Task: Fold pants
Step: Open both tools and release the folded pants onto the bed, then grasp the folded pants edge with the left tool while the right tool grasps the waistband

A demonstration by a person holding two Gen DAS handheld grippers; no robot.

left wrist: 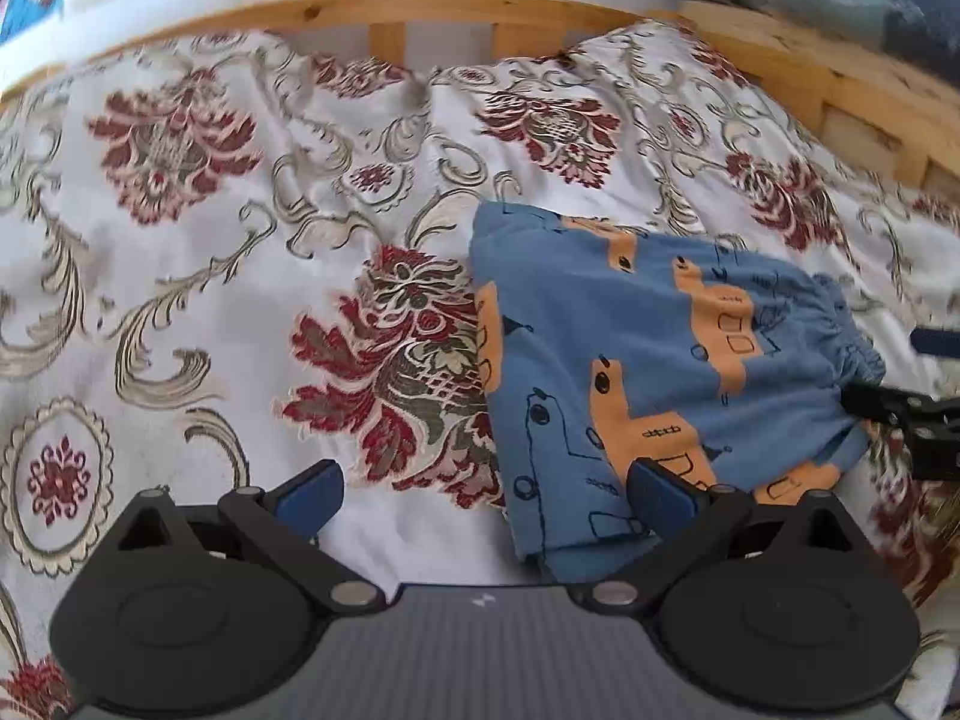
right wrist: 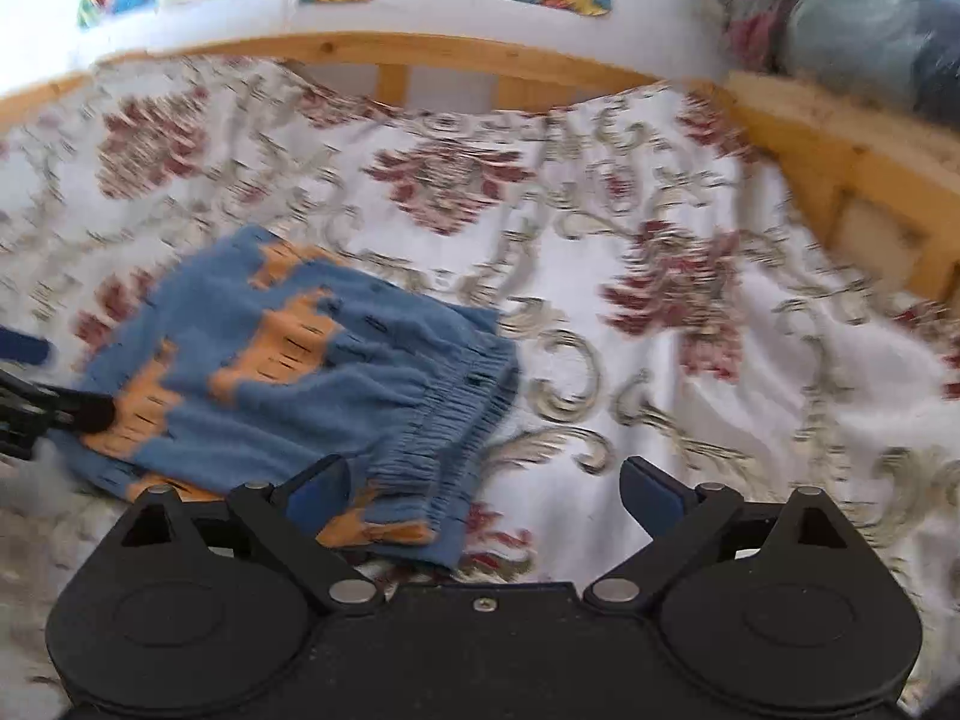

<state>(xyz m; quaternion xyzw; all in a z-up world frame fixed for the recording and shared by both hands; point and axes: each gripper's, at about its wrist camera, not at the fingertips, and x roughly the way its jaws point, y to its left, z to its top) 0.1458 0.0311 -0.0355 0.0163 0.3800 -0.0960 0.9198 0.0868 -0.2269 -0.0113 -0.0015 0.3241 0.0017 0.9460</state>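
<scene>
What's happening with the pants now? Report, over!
Left gripper and right gripper open, empty. Pants folded on bedspread. Nothing in the way.

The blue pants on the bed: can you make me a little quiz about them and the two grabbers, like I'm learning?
1. True or false: the left gripper is clamped shut on the pants.
2. What lies under the pants? A) a wooden floor B) a flowery bedspread C) a metal tray
3. Fill in: the gathered waistband lies nearest the ____ gripper.

Key
1. False. Its jaws stand wide apart, holding nothing.
2. B. The folded pants rest on the bedspread, inside the wooden bed frame.
3. Right. That gripper is open too.
</scene>
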